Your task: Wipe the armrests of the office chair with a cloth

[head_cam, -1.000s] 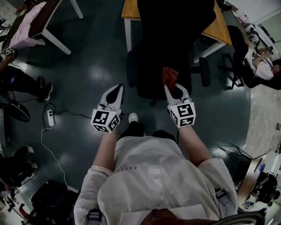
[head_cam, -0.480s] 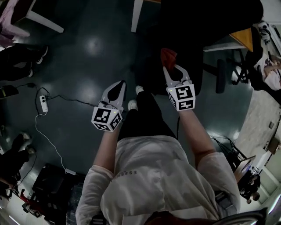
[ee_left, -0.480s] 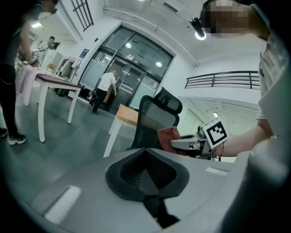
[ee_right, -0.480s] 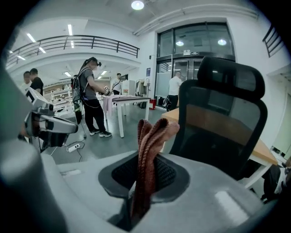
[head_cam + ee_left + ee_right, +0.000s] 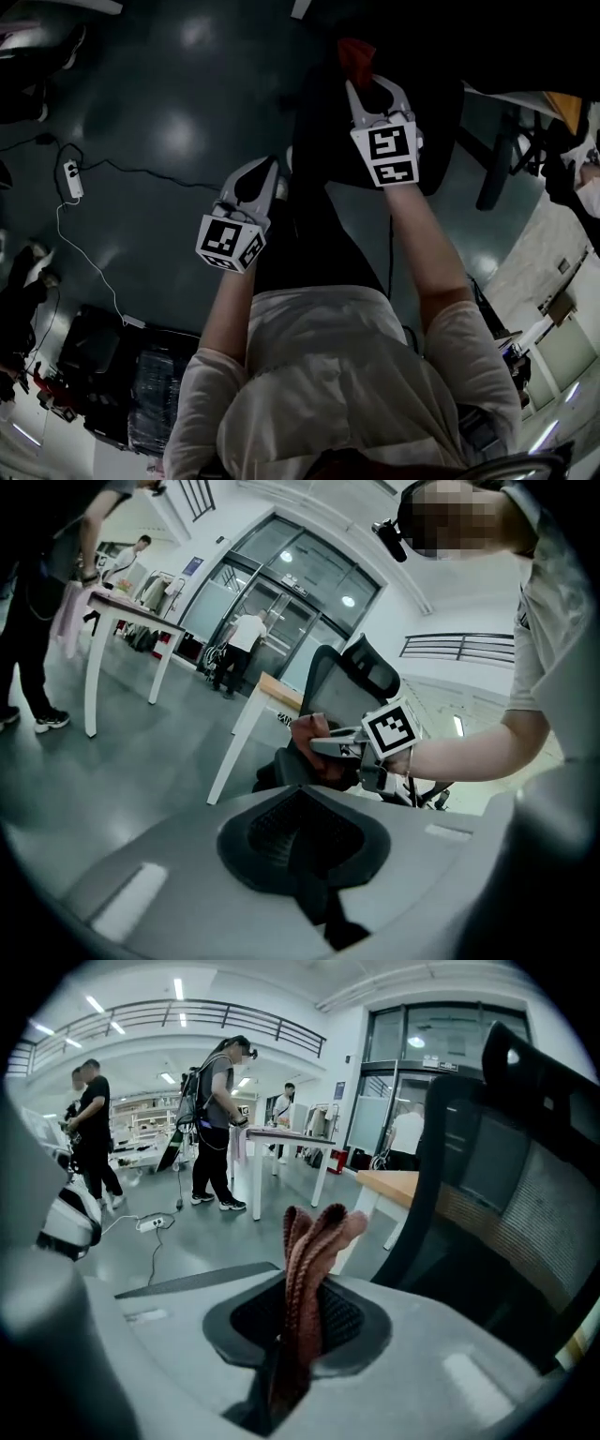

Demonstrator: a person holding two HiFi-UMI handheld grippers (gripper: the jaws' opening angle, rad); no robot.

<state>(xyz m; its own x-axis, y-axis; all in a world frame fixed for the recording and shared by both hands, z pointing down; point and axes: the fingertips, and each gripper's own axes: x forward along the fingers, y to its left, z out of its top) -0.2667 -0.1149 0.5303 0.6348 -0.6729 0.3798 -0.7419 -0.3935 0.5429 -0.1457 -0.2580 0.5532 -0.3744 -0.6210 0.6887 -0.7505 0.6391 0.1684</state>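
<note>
Your right gripper [image 5: 367, 82] is clamped on the reddish cloth [image 5: 314, 1251]. The cloth is bunched upright between the jaws, right next to the office chair [image 5: 506, 1185] backrest. Your left gripper [image 5: 264, 171] has its jaws together with nothing in them, over the floor beside the chair.

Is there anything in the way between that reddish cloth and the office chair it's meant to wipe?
Nothing visible does. The right gripper holds the cloth in its jaws close to the black office chair, with open air between. The left gripper, shut and empty, is off to the side.
</note>
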